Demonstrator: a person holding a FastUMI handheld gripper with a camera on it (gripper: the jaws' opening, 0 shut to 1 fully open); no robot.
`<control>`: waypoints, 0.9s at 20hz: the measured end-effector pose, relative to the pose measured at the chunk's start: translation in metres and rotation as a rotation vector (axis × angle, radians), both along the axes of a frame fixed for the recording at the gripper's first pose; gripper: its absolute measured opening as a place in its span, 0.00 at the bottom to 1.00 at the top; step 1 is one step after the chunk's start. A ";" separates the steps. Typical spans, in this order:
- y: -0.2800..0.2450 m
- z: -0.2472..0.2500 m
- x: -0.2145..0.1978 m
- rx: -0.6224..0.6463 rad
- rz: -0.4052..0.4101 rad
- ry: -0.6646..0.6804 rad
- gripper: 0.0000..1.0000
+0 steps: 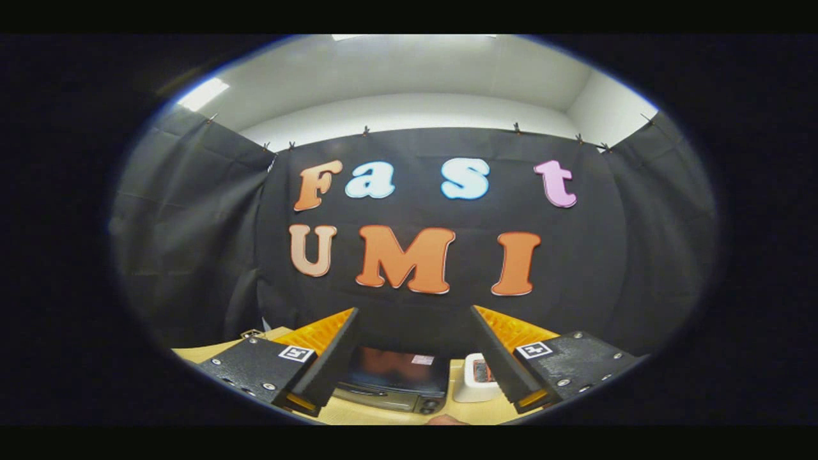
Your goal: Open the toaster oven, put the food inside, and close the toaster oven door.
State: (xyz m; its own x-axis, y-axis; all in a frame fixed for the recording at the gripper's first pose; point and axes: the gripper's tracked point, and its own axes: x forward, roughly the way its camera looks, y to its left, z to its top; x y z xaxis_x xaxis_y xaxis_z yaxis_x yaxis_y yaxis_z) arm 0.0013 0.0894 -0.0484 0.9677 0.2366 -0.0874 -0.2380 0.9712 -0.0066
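My gripper (414,313) is held high above the table and is open, with a wide gap and nothing between its fingers. Far below, seen through that gap, stands the toaster oven (393,380), dark with a glass door that is shut and a handle along its front. Just to its right sits a small white dish (474,378) holding a reddish piece of food (482,370), partly hidden behind my right finger (495,348).
The wooden table (383,414) carries the oven and the dish. Black cloth walls close the booth at the back and on both sides. A small rounded reddish thing (445,420) peeks in at the table's near edge.
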 end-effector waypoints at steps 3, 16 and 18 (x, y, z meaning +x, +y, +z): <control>-0.019 0.026 0.001 -0.028 -0.026 -0.055 0.99; -0.085 0.092 -0.010 0.029 -0.122 -0.218 0.99; -0.086 0.096 -0.010 0.022 -0.124 -0.234 0.99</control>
State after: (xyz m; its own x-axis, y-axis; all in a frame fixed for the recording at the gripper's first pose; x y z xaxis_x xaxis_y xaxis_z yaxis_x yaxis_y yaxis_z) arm -0.0083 0.0037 0.0476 0.9827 0.1142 0.1457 -0.1116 0.9934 -0.0260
